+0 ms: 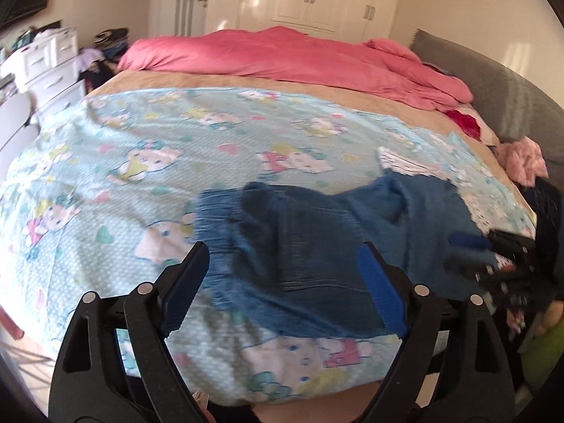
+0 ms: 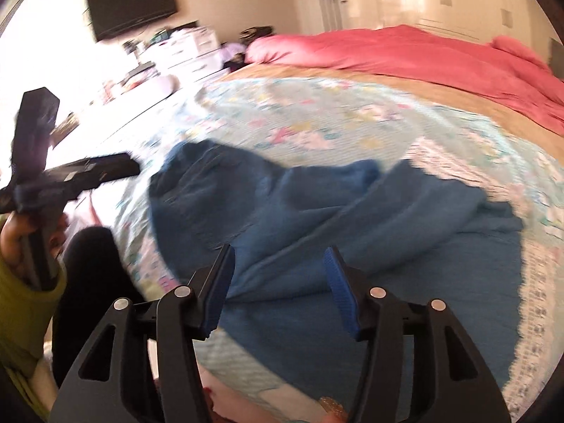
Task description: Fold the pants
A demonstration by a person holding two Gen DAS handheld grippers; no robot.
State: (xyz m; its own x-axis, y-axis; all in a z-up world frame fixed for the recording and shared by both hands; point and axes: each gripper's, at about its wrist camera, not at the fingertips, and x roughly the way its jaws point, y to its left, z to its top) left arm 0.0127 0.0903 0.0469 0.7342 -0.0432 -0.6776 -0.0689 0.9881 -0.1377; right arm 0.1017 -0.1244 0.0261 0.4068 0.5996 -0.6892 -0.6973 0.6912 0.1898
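A pair of blue denim pants (image 1: 317,239) is spread crumpled on the near part of a light-blue cartoon-print bedsheet (image 1: 141,148). The left gripper (image 1: 285,275) is held wide apart above the waistband, gripping nothing. The right gripper (image 2: 278,275) is seen partly spread over the legs, empty. A pink quilt (image 1: 282,56) is bunched at the far side.

A bed (image 1: 218,83) carries everything here. A pale blue cartoon-print sheet (image 1: 141,148) covers its near part, and a tan cover shows as a band behind it. The blue pants (image 1: 317,232) lie rumpled on the sheet near the front edge. A pink duvet (image 1: 282,56) is bunched along the far side, and a small pink cloth (image 1: 523,160) sits at the right edge.
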